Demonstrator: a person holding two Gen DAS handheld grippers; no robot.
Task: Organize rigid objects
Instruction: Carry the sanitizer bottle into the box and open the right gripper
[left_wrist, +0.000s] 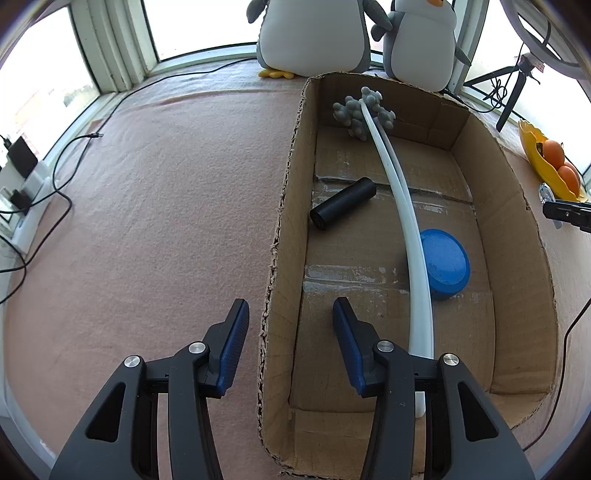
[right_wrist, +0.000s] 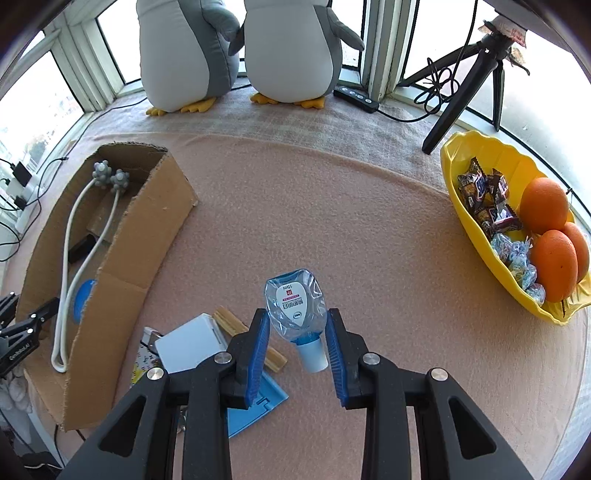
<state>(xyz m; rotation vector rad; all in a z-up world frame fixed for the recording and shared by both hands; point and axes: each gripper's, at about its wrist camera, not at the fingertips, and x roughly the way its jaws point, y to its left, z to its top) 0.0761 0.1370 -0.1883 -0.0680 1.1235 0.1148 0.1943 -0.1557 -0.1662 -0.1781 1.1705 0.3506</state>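
Pinkish felt-like cloth (right_wrist: 332, 221) covers a surface beside bright windows, with two soft grey-and-white plush penguins (right_wrist: 291, 48) standing at the far edge.

An open cardboard box (left_wrist: 517, 258) with rough torn rims lies on the cloth. Inside it are three things. A long white bent rod (left_wrist: 391, 192) ending in two knobbly grey balls runs the length of the box. A smooth black cylinder (left_wrist: 343, 203) lies on its side on the taped floor. A flat round blue disc (left_wrist: 445, 264) sits just beside the rod, partly under it.

The left gripper (left_wrist: 289, 302) hangs over the box's near wall. Its blue ribbed pads stand apart, one on each side of the torn edge, gripping nothing.

The right gripper (right_wrist: 296, 314) is clamped on a small clear plastic bottle (right_wrist: 295, 299), which is out on the cloth, well apart from the box. The pads press its two sides. The bottle has a white label and a pale cap that points back toward the camera.

Below it on the cloth lie a flat white box (right_wrist: 192, 343), a tan ridged stick (right_wrist: 236, 325) and a thin blue card (right_wrist: 258, 406), close together.

To the right, a glossy yellow bowl (right_wrist: 465, 166) holds three oranges (right_wrist: 545, 205), dark wrapped sweets (right_wrist: 487, 199) and some blue-and-clear wrapped ones.
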